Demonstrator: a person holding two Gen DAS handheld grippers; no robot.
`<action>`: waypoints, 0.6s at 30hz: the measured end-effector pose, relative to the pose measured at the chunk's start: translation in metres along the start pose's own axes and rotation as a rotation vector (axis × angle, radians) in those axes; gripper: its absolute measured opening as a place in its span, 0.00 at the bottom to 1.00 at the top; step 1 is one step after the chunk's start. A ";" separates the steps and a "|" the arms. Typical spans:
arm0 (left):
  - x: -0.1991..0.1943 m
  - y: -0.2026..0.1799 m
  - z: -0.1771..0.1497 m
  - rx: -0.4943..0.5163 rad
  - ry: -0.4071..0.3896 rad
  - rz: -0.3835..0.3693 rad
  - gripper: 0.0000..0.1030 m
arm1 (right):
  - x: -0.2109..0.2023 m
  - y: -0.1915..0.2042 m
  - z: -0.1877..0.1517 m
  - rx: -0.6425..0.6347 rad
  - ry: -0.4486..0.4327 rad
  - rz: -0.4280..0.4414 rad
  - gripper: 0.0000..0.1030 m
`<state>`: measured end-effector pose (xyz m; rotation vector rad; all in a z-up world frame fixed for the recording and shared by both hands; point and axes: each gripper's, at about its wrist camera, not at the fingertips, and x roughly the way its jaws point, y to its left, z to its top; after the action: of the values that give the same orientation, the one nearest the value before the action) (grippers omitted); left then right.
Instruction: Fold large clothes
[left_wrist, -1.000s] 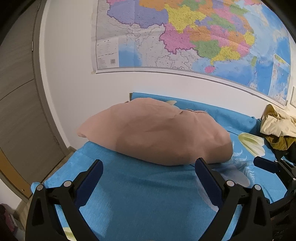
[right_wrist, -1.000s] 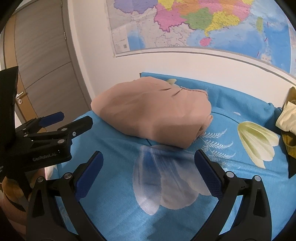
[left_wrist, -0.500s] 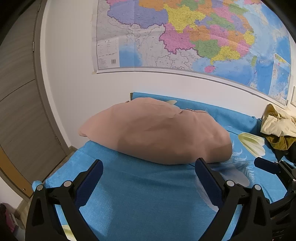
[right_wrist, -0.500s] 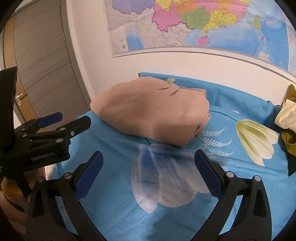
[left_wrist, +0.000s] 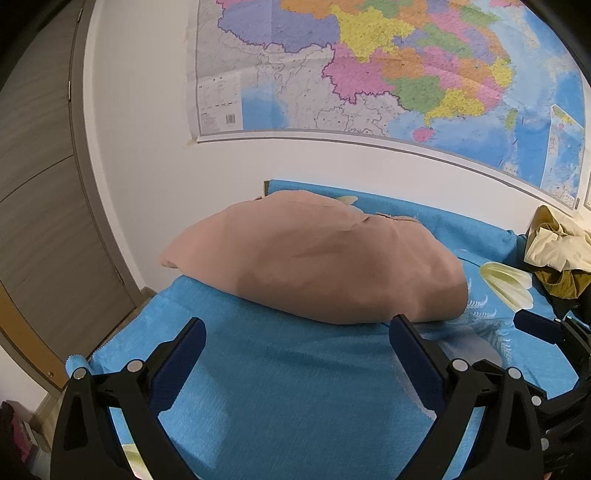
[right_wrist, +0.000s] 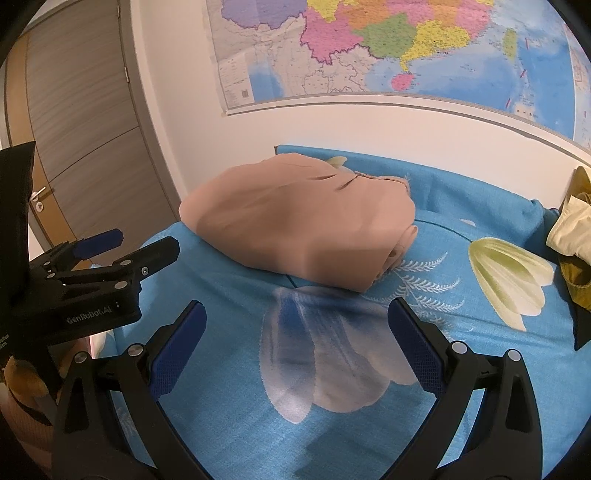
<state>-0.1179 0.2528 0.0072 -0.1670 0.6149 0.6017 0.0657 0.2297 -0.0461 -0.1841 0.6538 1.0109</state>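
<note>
Lying folded on the blue floral bedsheet (right_wrist: 424, 387), the tan garment (left_wrist: 317, 258) sits just beyond the left gripper (left_wrist: 295, 339) and right gripper (right_wrist: 295, 325), both spread wide, empty.

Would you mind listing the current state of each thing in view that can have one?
Tan fabric garment: folded into a bundle, lying on the blue floral bedsheet.
Left gripper: open, empty, short of the garment.
Right gripper: open, empty, above the sheet.
Cream and olive clothes pile: crumpled, unfolded, at the bed's right edge.
Brown wooden door: shut.
Colourful wall map: hanging flat.
</note>
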 end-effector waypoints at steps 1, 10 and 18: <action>0.001 0.000 0.000 0.000 0.003 -0.003 0.93 | 0.000 0.000 0.000 0.000 0.001 -0.001 0.94; 0.002 -0.001 -0.001 0.007 0.010 -0.002 0.93 | 0.002 0.000 0.002 0.002 0.007 0.004 0.94; 0.004 -0.001 0.000 0.008 0.014 -0.001 0.93 | 0.002 -0.001 0.002 0.007 0.008 0.007 0.94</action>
<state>-0.1149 0.2536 0.0048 -0.1635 0.6303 0.5974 0.0687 0.2315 -0.0461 -0.1797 0.6654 1.0150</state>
